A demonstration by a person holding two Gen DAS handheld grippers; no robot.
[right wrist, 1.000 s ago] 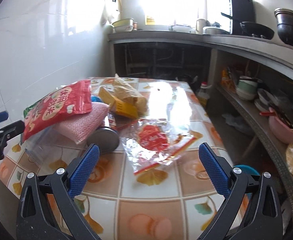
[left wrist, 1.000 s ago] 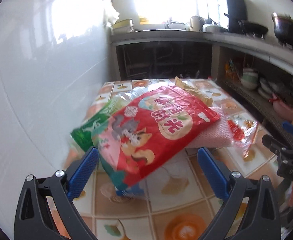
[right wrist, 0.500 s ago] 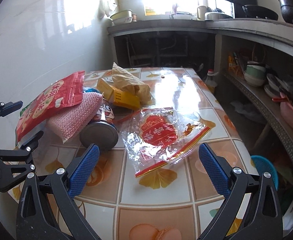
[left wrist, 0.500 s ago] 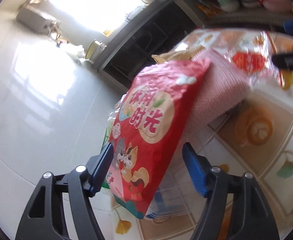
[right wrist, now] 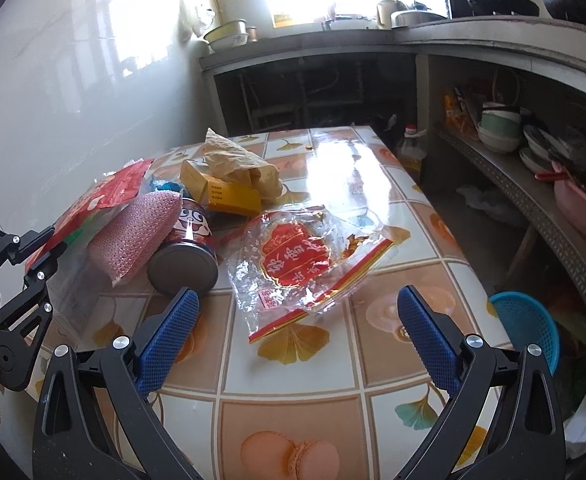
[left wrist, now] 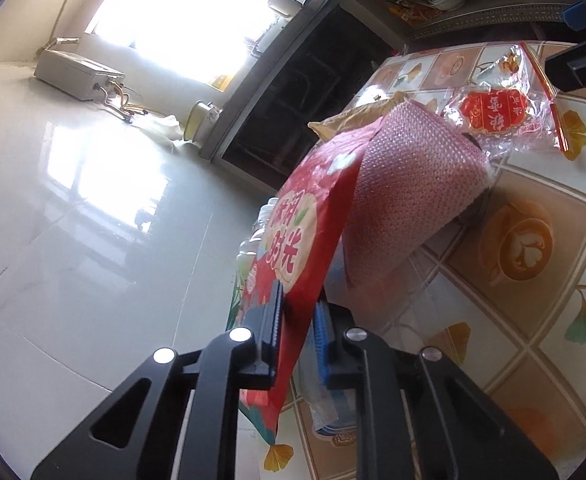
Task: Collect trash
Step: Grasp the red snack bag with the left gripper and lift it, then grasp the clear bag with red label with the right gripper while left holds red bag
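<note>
**Left claw pinches the red snack bag; right one waits open**

Left gripper (left wrist: 297, 328) has just been closing – its pads now clamp the near edge of the red snack bag (left wrist: 293, 248), rolled sideways, prob. to take the thin film edge-on. Bag leans on the pink sponge (left wrist: 405, 196) at the table's (right wrist: 393, 280) wall side. Right gripper (right wrist: 297, 336) stands wide open w/ nothing held – the clear wrapper (right wrist: 297, 264) lies flat just ahead of it, between the fingers' lines, likely next.
</note>
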